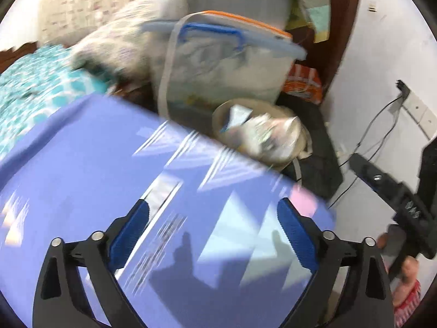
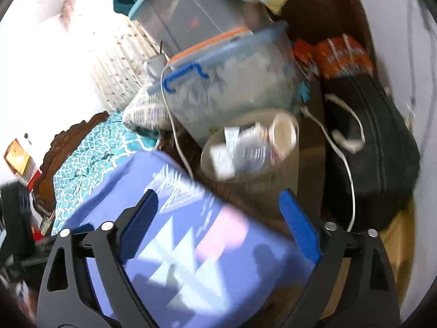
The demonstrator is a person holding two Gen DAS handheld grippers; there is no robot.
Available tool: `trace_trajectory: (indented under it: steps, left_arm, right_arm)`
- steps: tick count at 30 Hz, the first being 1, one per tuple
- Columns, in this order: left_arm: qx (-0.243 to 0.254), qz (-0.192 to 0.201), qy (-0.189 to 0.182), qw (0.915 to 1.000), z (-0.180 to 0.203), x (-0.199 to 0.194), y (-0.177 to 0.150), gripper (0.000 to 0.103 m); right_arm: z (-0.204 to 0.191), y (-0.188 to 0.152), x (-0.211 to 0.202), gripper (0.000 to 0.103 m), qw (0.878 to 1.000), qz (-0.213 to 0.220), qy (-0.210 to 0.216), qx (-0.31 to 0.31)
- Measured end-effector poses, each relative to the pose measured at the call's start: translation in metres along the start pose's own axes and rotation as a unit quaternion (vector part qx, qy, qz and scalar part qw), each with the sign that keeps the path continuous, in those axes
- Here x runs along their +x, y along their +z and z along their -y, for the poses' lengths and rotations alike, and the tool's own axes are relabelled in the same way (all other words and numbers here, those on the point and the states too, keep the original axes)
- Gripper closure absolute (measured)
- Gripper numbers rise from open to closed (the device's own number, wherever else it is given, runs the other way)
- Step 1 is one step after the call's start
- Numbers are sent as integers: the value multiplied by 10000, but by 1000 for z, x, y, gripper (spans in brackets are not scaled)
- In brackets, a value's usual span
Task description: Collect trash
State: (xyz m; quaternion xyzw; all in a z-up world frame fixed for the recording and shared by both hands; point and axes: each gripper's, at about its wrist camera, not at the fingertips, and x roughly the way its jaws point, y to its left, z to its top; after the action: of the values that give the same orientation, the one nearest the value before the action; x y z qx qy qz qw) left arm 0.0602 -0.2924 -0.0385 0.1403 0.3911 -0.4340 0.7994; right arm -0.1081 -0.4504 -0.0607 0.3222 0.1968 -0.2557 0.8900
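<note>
Both grippers released above a purple patterned cloth [image 1: 95, 164].
Left gripper [image 1: 213, 232] and right gripper [image 2: 218, 213] spread wide, empty; round beige bin of crumpled trash [image 2: 245, 147] ahead.

Left hand-held gripper [image 1: 213, 235]: matt black plastic arms, ribbed blue pads [image 1: 131, 235], shiny metal pivot pins. Under it, table cover [image 1: 82, 164]: smooth lilac sheet with printed pale shapes. Ahead, bin [image 1: 218, 114]: dull beige plastic holding crumpled paper and glossy wrappers [image 1: 270, 134]. Behind the bin, storage box [image 1: 226, 73]: cloudy translucent plastic, blue handle. Left of the gripper, bedspread [image 1: 30, 90]: teal patterned cloth. Right, bag [image 2: 377, 147]: black matt fabric.
</note>
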Motion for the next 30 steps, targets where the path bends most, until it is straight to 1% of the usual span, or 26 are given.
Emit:
trace_trajectory:
  steps: [1, 3, 5, 7, 10, 11, 14, 18, 21, 23, 27, 30]
  left_arm:
    - [-57, 3, 84, 9999, -7, -9, -15, 9]
    - [-146, 23, 267, 9995, -19, -27, -39, 9]
    - [-173, 29, 361, 9992, -26, -39, -51, 9]
    - [-135, 74, 463, 9988, -32, -54, -64, 9]
    - [23, 280, 691, 9972, -38, -75, -72, 9]
    - [75, 345, 774, 9964, -38, -79, -72, 9]
    - [170, 413, 845, 9954, -36, -86, -70, 9]
    - [422, 574, 989, 9925, -24, -93, -70, 9]
    - [487, 640, 918, 9925, -13, -97, -76, 9]
    - [509, 624, 946, 9923, -5, -97, -78, 9]
    - [596, 604, 1234, 9887, 16, -104, -85, 9]
    - [524, 715, 1265, 9880, 22, -116, -91, 9]
  right_arm:
    - [-6, -12, -5, 7, 9999, -67, -73, 94]
    - [-17, -35, -12, 7, 9991, -292, -224, 224]
    - [-32, -53, -16, 7, 9978, -500, -405, 127]
    - [-43, -66, -24, 7, 9965, -578, -597, 69]
    - [-55, -78, -38, 7, 9952, -653, -706, 172]
    - [-58, -79, -44, 7, 9947, -657, -764, 180]
    - [-62, -83, -63, 7, 9942, -577, -861, 302]
    - [-62, -89, -91, 7, 9932, -465, -979, 427]
    - [-62, -97, -104, 7, 9929, -484, -1015, 396]
    - [-64, -94, -109, 7, 9937, -449, -973, 323]
    - [-66, -83, -117, 6, 9962, -330, -792, 178]
    - [-65, -79, -126, 6, 9978, -216, -625, 85]
